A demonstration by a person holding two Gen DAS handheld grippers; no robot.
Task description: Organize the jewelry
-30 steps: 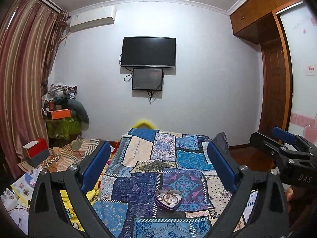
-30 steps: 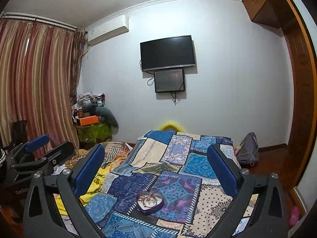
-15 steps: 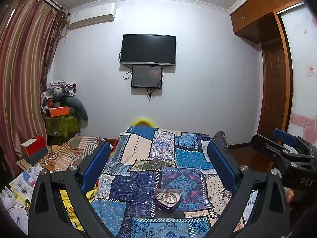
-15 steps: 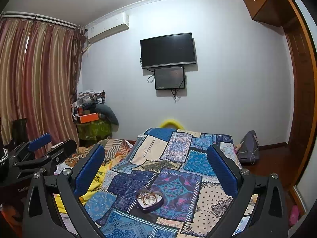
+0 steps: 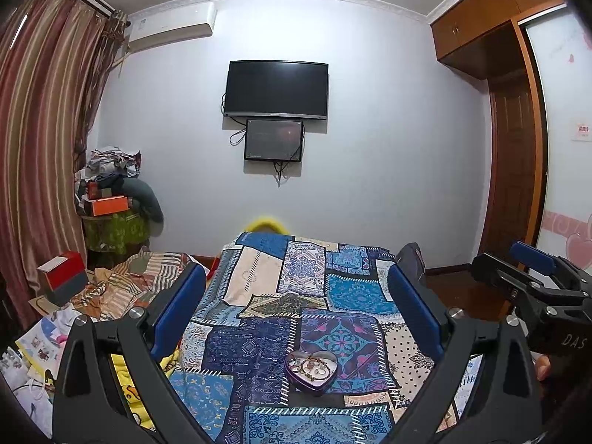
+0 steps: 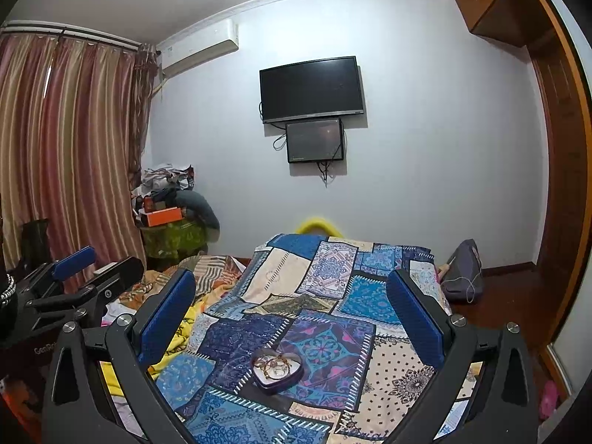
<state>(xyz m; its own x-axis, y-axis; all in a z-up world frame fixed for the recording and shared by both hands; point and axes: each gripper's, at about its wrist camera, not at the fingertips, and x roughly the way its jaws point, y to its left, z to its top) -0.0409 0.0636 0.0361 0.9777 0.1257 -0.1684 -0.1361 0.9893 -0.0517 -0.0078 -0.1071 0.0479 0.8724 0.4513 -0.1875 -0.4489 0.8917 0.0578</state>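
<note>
Left wrist view: the left tool (image 5: 296, 307) gapes wide and empty above the patchwork-quilted bed (image 5: 255, 277); a purple heart-shaped tin of gold jewelry (image 5: 311, 371) sits near the bed's near edge.

Right wrist view: the right tool (image 6: 292, 305) is likewise wide, holding nothing, with the tin (image 6: 277, 369) on the quilt near that edge.

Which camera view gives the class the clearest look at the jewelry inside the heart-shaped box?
The right wrist view: the heart-shaped box sits open toward the camera, so the rings and bangles stand out against its pale interior. The left wrist view shows the same box on the patchwork bedspread, but its contents look darker and more tangled.
</note>
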